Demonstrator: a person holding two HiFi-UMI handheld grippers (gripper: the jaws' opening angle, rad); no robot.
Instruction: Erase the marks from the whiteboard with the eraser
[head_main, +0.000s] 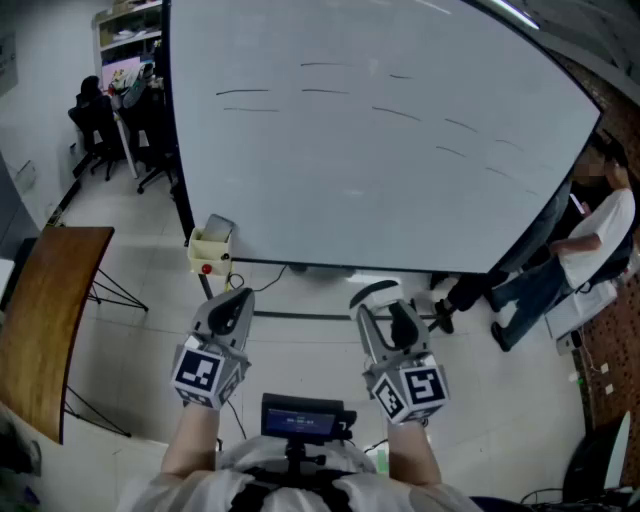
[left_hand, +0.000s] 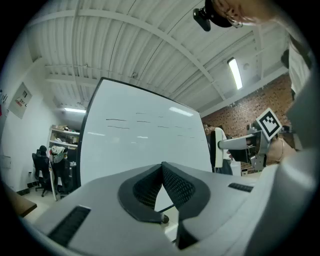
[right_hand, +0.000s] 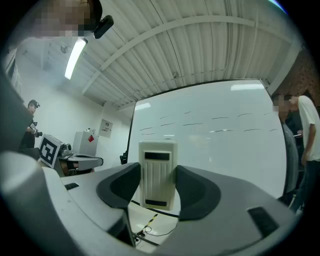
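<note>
A large whiteboard (head_main: 380, 150) stands ahead with several short dark marks (head_main: 325, 92) across its upper part. The board also fills the left gripper view (left_hand: 145, 145) and the right gripper view (right_hand: 220, 135). My right gripper (head_main: 378, 300) is shut on a cream eraser (right_hand: 158, 174), held upright between the jaws; its white edge (head_main: 375, 292) shows in the head view. My left gripper (head_main: 237, 297) is shut with nothing in it, its pads (left_hand: 172, 185) touching. Both grippers hang below the board's lower edge, apart from it.
A cream box (head_main: 210, 250) sits at the board's lower left corner. A wooden table (head_main: 45, 320) is at the left, office chairs (head_main: 100, 125) behind it. A person (head_main: 570, 265) stands at the board's right end. A cable (head_main: 300, 316) runs along the floor.
</note>
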